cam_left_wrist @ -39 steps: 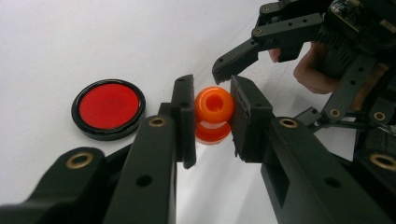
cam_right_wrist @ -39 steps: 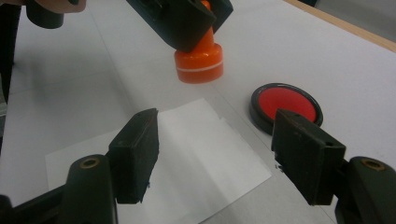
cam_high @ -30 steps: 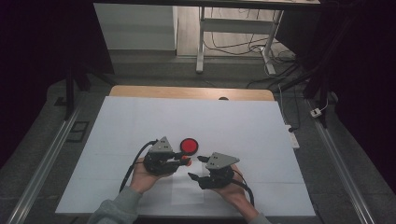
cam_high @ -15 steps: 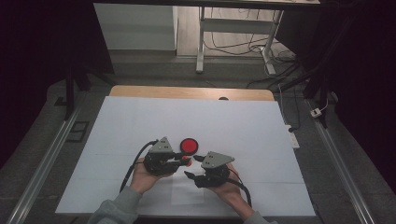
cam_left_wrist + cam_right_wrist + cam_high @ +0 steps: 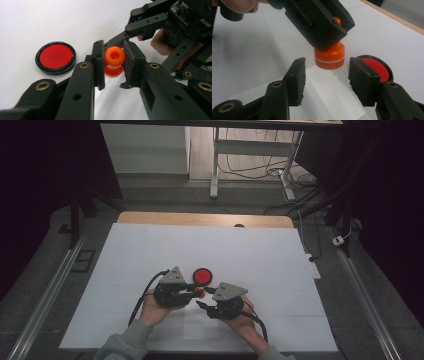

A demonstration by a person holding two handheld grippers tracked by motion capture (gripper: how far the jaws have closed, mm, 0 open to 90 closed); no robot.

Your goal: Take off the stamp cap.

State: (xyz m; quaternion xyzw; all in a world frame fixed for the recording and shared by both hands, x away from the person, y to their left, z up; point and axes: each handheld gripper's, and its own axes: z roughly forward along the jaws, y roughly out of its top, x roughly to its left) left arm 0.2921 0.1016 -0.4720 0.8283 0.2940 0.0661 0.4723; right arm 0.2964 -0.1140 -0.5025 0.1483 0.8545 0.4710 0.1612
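An orange knob-shaped piece (image 5: 114, 58) with a hole in its top is held a little above the table, my left gripper (image 5: 114, 65) shut on its upper part. In the right gripper view its wider lower part (image 5: 329, 58) hangs out from under the left jaws. My right gripper (image 5: 327, 77) has just been closing. Its pads stand on either side of that lower part with a gap on each side. A red disc with a black rim (image 5: 202, 276) lies flat on the table just beyond both grippers (image 5: 199, 298).
A white sheet (image 5: 250, 255) covers the table, with a wooden edge (image 5: 200, 219) at the far side. A smaller white paper (image 5: 324, 95) lies under the grippers. Both hands (image 5: 155, 312) rest near the front edge.
My right gripper has shifted left toward the left gripper, and its jaws have narrowed around the orange piece. The left gripper and the red disc have stayed put.
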